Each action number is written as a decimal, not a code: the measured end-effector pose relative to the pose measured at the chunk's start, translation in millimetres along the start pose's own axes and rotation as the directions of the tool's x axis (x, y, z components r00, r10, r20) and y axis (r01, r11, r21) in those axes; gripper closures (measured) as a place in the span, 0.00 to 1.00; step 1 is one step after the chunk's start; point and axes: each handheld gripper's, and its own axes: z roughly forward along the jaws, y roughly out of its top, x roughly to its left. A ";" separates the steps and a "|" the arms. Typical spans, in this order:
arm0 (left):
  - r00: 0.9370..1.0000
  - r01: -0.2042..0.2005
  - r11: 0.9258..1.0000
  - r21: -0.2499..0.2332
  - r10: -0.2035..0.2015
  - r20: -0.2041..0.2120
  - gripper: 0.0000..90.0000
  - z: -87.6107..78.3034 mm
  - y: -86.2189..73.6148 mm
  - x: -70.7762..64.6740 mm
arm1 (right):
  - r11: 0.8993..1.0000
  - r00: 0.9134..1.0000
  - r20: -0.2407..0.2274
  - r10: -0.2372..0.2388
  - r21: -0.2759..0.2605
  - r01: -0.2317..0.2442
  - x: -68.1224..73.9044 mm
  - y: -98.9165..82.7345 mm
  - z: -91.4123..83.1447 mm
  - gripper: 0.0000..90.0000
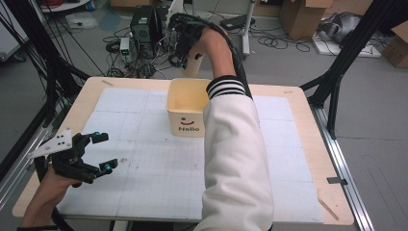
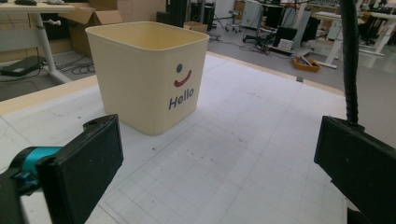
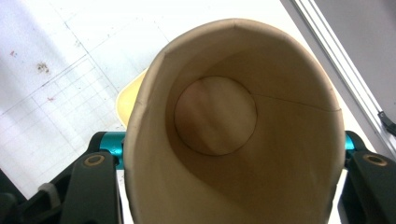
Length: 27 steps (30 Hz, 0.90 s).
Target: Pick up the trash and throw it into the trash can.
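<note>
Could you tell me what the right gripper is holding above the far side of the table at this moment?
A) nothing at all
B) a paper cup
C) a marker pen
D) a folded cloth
B: the right gripper view looks into the open mouth of a beige paper cup clamped between its jaws, and the high view shows the right gripper raised just beyond the cream tub.

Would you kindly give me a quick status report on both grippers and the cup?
Right gripper shut on paper cup, above far side of bin. Left gripper open, holding nothing. Cup empty. Nothing in the way.
</note>
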 end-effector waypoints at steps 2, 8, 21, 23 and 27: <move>1.000 0.001 1.000 -0.003 -0.001 -0.001 0.02 -0.2 0.1 0.0 | 1.000 1.000 0.001 0.012 0.004 -0.012 0.1 -0.9 6.4 0.39; 1.000 0.002 1.000 -0.010 -0.002 -0.001 0.02 -0.9 0.4 -0.2 | 1.000 1.000 -0.006 0.020 0.014 -0.020 -1.7 -5.6 23.8 0.39; 1.000 0.006 1.000 -0.013 -0.006 -0.001 0.02 -1.0 0.5 -0.5 | 0.999 0.999 -0.020 0.041 0.034 -0.040 -4.7 -11.0 55.0 0.39; 1.000 0.002 1.000 -0.008 -0.002 -0.003 0.02 -1.3 0.4 -0.3 | 0.998 0.999 -0.023 0.042 0.044 -0.041 -5.0 -11.3 60.6 0.39; 1.000 0.002 1.000 -0.006 -0.002 0.000 0.02 -0.9 0.4 -0.2 | 0.998 0.999 -0.030 0.043 0.056 -0.041 -5.2 -11.7 73.3 0.38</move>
